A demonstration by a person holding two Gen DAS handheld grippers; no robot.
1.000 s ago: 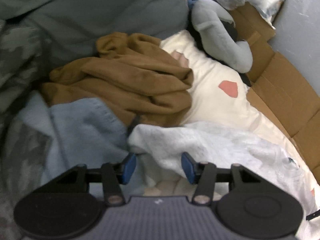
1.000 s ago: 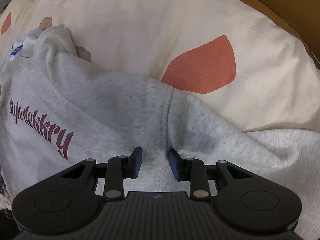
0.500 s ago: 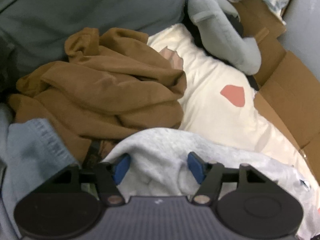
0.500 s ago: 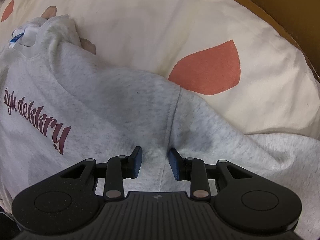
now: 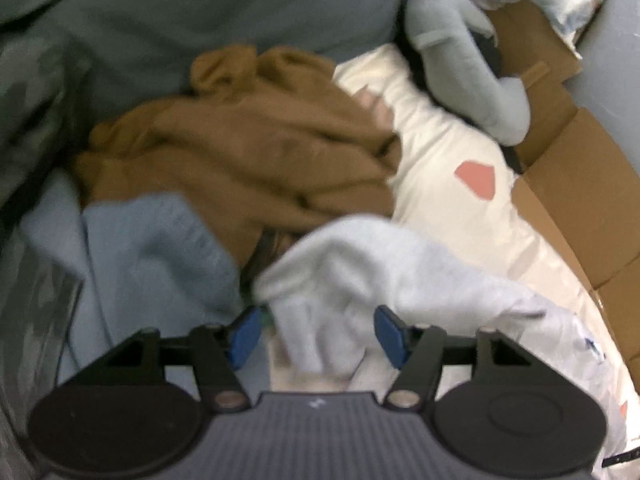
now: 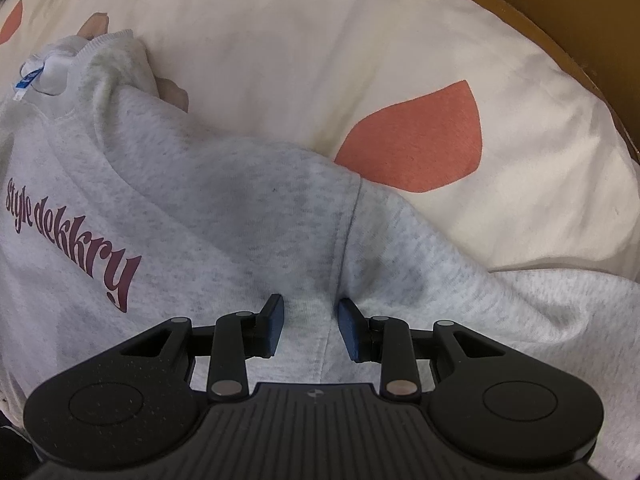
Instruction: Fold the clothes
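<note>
A light grey sweatshirt (image 6: 200, 220) with dark red lettering (image 6: 72, 240) lies on a cream sheet (image 6: 320, 60); its collar and label (image 6: 52, 72) are at the upper left. My right gripper (image 6: 312, 320) points down into it, shut on a bunch of fabric at the shoulder seam. In the left wrist view, a rounded fold of the same sweatshirt (image 5: 360, 264) rises between the blue pads (image 5: 390, 336) of my left gripper (image 5: 316, 334). Its jaws are closing; a gap still shows beside the left pad.
A brown garment (image 5: 260, 152) is heaped behind the fold, with a light blue one (image 5: 152, 252) to its left. A dark green blanket (image 5: 200, 12) fills the back. A grey plush toy (image 5: 460, 60) and flattened cardboard (image 5: 580, 184) border the sheet on the right.
The left gripper's jaws stand wider than a second ago, and the grey fold now humps up between them. Its view swung towards the brown heap and back. The right view barely shifted.
</note>
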